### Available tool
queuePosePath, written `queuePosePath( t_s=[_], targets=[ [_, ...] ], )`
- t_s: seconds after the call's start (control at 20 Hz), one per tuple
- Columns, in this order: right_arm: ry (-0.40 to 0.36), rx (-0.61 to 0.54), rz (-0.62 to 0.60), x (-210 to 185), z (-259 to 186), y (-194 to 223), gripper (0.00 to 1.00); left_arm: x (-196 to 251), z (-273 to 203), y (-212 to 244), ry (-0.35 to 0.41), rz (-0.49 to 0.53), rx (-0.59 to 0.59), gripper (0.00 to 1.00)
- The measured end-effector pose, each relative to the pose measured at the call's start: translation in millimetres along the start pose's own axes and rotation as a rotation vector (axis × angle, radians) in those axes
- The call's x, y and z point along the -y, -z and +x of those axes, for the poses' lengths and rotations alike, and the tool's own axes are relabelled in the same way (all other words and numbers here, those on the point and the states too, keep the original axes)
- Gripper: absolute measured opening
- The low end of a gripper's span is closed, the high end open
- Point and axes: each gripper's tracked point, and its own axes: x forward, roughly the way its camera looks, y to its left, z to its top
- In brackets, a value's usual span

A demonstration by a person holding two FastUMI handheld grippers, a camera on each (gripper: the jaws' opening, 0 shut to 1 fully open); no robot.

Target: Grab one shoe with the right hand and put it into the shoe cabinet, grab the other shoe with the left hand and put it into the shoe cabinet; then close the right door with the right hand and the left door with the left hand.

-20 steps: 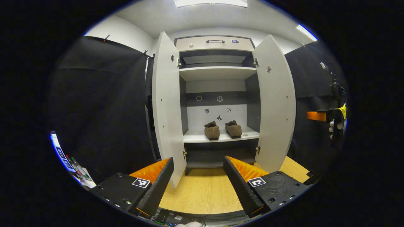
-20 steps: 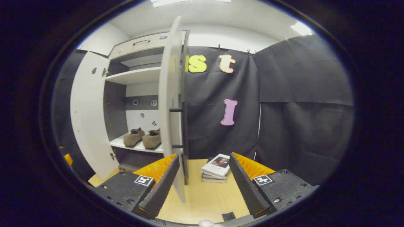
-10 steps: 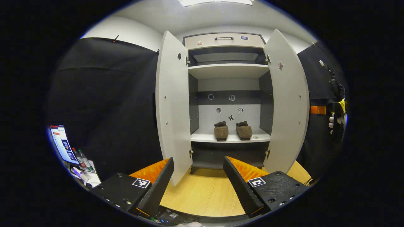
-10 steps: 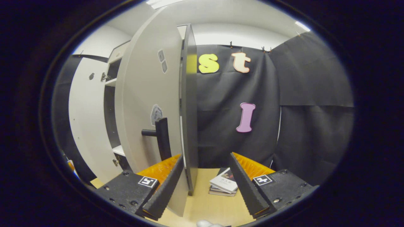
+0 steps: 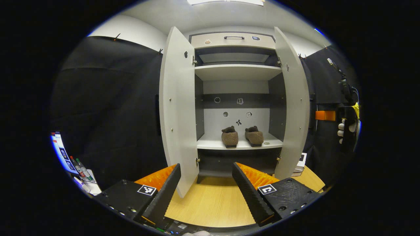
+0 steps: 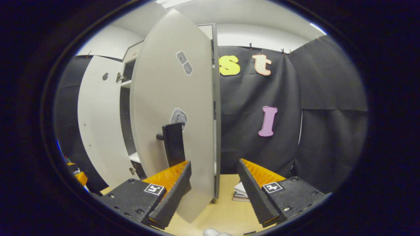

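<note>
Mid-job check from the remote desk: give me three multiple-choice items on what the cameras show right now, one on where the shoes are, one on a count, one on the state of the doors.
1. Where are the shoes?
A. on the floor in front of the cabinet
B. side by side on the lower shelf
C. on the top shelf

2. How many shoes are in the cabinet?
A. one
B. two
C. three

3. What state are the doors in?
A. both shut
B. left door shut, right door open
C. both open

Answers:
1 B: the left gripper view shows the pair resting on the lower shelf.
2 B: two brown shoes stand there.
3 C: the left door and right door both stand away from the cabinet front, and the right gripper is open beside the right door's handle.
</note>
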Motion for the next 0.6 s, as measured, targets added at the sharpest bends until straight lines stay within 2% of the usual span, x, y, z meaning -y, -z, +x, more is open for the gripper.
queuePosePath(
  t_s=[0.05,0.2,0.25,0.45,0.6],
  targets=[
    [-0.006,0.000,0.001,-15,4,0,0.95,-8,2,0,0.008,0.003,-0.002,0.96],
    [-0.037,0.010,0.014,-58,13,-3,0.95,-35,7,-2,0.017,0.020,-0.004,0.96],
    [-0.029,0.005,0.017,-64,8,0,1.00,-43,8,-2,0.018,0.021,-0.004,0.96],
    [-0.031,0.010,0.005,-90,-24,6,1.00,-74,13,-3,0.029,0.016,0.004,0.96],
    [-0.016,-0.015,0.008,-100,-55,30,1.00,-102,28,-9,0.031,0.025,0.019,0.96]
  ],
)
